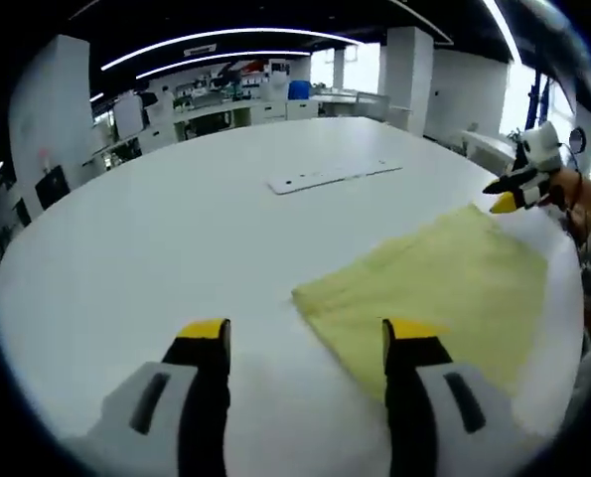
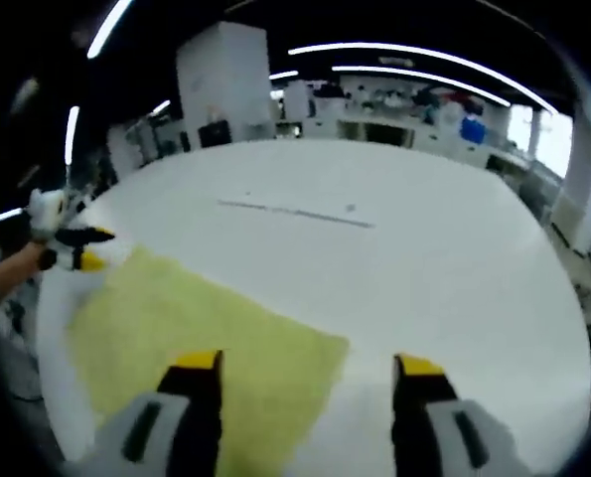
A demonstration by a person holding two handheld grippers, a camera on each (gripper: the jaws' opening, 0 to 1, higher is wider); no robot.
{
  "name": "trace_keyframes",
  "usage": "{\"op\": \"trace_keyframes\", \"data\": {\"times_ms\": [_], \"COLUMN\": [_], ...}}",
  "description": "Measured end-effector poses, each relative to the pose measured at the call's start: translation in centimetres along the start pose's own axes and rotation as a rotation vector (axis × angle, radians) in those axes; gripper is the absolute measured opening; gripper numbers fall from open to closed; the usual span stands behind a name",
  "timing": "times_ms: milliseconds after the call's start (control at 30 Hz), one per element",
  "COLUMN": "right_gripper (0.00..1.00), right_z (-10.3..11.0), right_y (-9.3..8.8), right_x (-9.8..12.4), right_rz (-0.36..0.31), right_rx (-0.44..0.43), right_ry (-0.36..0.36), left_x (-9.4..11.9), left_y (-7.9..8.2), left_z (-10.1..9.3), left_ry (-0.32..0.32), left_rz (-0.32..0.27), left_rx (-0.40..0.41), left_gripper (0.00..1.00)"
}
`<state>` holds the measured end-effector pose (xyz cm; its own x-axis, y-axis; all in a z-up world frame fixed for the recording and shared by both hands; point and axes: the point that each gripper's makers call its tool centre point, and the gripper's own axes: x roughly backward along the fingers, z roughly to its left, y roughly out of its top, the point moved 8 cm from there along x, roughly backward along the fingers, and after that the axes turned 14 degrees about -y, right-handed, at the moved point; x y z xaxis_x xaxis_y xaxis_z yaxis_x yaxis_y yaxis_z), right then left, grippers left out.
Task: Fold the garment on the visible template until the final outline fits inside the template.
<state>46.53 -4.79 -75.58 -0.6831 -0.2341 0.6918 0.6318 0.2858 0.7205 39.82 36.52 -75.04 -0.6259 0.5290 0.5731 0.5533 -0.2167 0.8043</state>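
- While the yellow garment (image 1: 429,293) lies flat on the white counter (image 1: 176,229), both grippers hover with fingers spread, empty.
- Folding appears unstarted; next, pinch an edge.

I see a large white table (image 1: 156,248) running far across the room, with a flat white strip (image 1: 330,177) lying on it well away from me. Beyond its far edge stand white pillars (image 2: 225,84) and cluttered benches (image 1: 225,104) (with a blue container (image 1: 299,89) among them), under long ceiling lights (image 2: 414,75).

From my remote seat I can read no text, label, brand, number or sign anywhere in either gripper view.
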Motion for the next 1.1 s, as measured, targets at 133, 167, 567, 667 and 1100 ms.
{"op": "trace_keyframes", "data": {"times_ms": [133,167,567,667,1100], "right_gripper": [0.79,0.8,0.84,0.82,0.55], "right_z": [0.8,1.0,2.1,2.4,3.4], "right_y": [-0.7,-1.0,-4.3,-5.2,-8.9], "right_x": [1.8,2.4,6.3,7.0,8.9], "right_rz": [0.007,0.013,0.028,0.034,0.072], "right_rx": [0.012,0.013,0.028,0.024,-0.018], "right_ry": [0.031,0.041,0.098,0.105,0.127], "left_x": [1.0,1.4,4.0,4.3,4.7], "left_y": [-0.6,-0.8,-3.2,-4.1,-7.3], "left_z": [-1.3,-1.7,-4.6,-5.7,-7.9], "left_ry": [-0.065,-0.084,-0.155,-0.179,-0.213], "left_rz": [-0.024,-0.032,-0.063,-0.049,-0.012], "left_rx": [0.013,0.018,0.024,0.041,0.111], "left_gripper": [0.67,0.67,0.67,0.65,0.47]}}
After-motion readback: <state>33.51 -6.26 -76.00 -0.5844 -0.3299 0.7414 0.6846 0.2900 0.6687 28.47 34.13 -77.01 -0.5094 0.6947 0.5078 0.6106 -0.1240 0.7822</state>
